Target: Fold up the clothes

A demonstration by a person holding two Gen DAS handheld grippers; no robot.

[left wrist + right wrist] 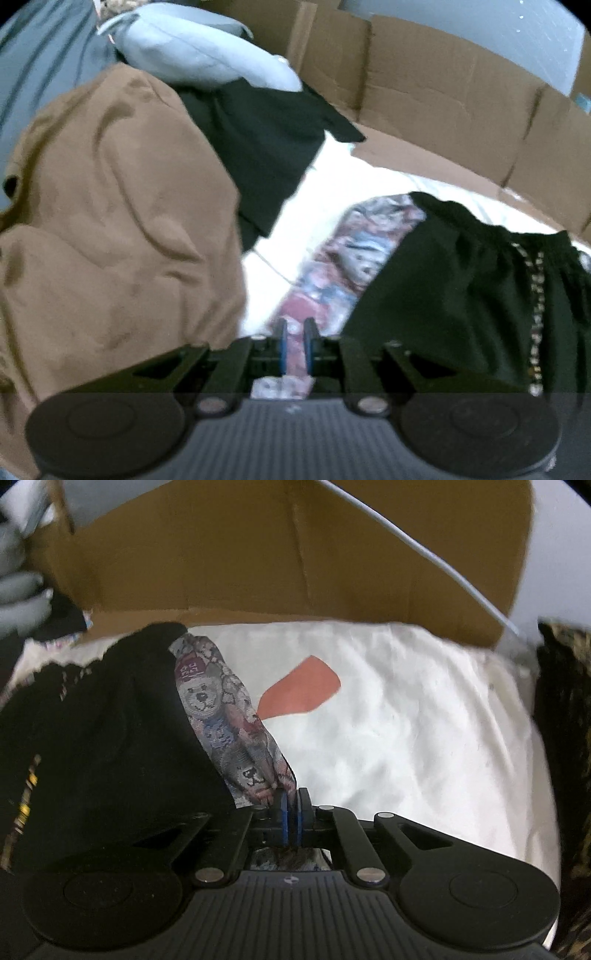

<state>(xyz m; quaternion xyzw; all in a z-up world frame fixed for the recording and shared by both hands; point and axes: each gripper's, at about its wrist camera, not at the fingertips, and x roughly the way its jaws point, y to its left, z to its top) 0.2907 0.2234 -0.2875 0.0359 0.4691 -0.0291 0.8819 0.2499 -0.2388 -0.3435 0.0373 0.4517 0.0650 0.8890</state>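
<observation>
A garment with a teddy-bear print panel [354,251] and a black body [461,288] is held up over a white sheet [295,206]. My left gripper [295,330] is shut on the print panel's edge, with fabric pinched between its blue pads. In the right wrist view the same bear-print panel [225,716] runs down from the black body [103,720] into my right gripper [291,805], which is shut on its lower edge. The garment hangs bunched between the two grippers.
A brown garment [122,229], a black one [266,147] and a pale blue one [199,51] are piled at the left. Cardboard walls [443,99] [258,546] ring the white sheet [406,720]. A reddish patch [303,690] lies on the sheet; a white cable [424,554] crosses the cardboard.
</observation>
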